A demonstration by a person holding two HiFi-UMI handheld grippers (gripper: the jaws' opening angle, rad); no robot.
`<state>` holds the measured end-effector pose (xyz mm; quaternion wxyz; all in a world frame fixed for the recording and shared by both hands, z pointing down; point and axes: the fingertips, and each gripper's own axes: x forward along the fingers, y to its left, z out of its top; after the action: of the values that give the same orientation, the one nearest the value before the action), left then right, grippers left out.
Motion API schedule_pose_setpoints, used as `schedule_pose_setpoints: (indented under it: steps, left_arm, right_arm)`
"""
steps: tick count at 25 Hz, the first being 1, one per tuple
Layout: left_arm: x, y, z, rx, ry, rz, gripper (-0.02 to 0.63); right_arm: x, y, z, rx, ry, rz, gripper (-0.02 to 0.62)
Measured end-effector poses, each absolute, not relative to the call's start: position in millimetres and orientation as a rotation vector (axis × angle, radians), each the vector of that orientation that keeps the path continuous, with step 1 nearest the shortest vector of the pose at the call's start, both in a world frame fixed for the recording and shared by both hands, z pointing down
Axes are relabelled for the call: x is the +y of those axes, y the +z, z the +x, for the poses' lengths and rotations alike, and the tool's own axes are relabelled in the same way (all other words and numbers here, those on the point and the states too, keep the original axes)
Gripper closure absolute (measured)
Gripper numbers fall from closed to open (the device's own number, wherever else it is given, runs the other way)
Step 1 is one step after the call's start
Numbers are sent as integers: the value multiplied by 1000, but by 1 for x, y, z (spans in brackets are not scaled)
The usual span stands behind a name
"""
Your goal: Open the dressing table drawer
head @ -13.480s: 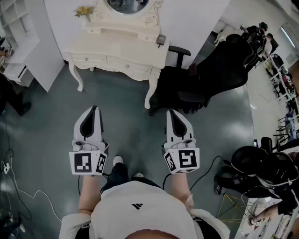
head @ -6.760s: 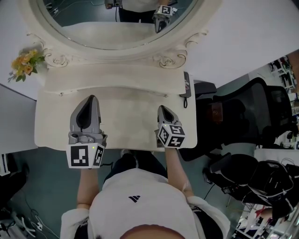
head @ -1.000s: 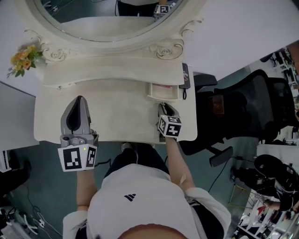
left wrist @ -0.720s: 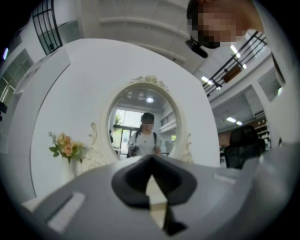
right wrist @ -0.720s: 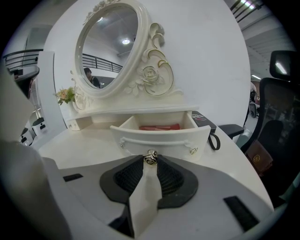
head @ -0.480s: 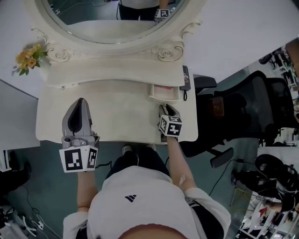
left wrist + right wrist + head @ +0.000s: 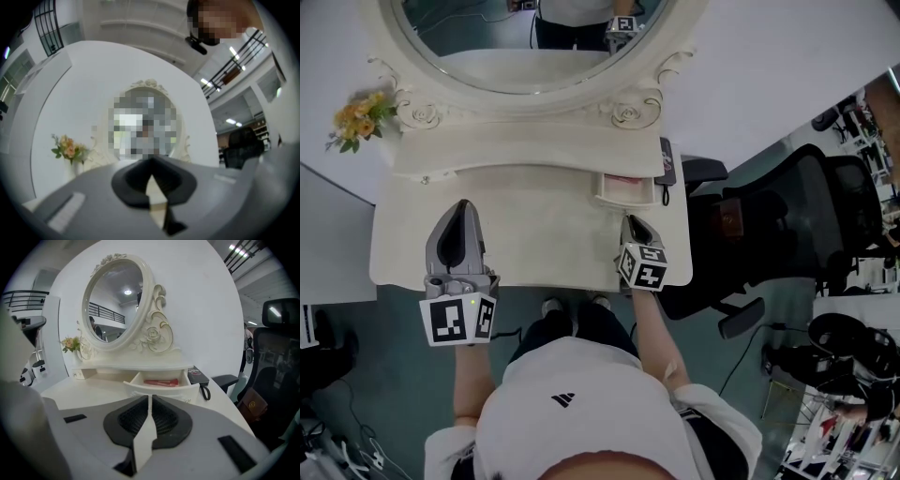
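Observation:
The cream dressing table [image 7: 534,239] has a small upper drawer [image 7: 627,199] at its right, pulled out, with a red flat item [image 7: 623,178] inside. My right gripper [image 7: 630,221] hovers just in front of that drawer, apart from it. In the right gripper view the drawer front [image 7: 159,389] and red item [image 7: 161,382] lie just beyond the gripper [image 7: 150,397]. Its jaws have just been closing and now meet, with nothing between them. My left gripper [image 7: 459,206] hangs over the left of the tabletop, its jaws together and empty [image 7: 151,162].
An oval mirror [image 7: 534,47] in a carved frame rises behind the table. A vase of flowers [image 7: 356,117] stands at the back left. A black device with a strap [image 7: 665,164] lies right of the drawer. A black office chair [image 7: 769,225] stands to the table's right.
My right gripper has lifted a little and drawn back from the drawer front, and its jaws have come together. The drawer stays open. The left gripper has stayed put.

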<state>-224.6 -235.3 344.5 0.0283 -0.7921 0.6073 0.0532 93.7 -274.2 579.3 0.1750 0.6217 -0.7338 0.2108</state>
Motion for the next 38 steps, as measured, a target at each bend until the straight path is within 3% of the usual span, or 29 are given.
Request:
schedule_pose_setpoints:
  steps: [2, 38]
  left_arm:
    - [-234, 342, -223, 1869, 166, -2443, 598]
    - [-177, 311, -156, 1882, 223, -2388, 598]
  right_arm:
    - [-272, 567, 91, -2115, 572, 1769, 594]
    - [-207, 328, 93, -2618, -78, 1706, 598]
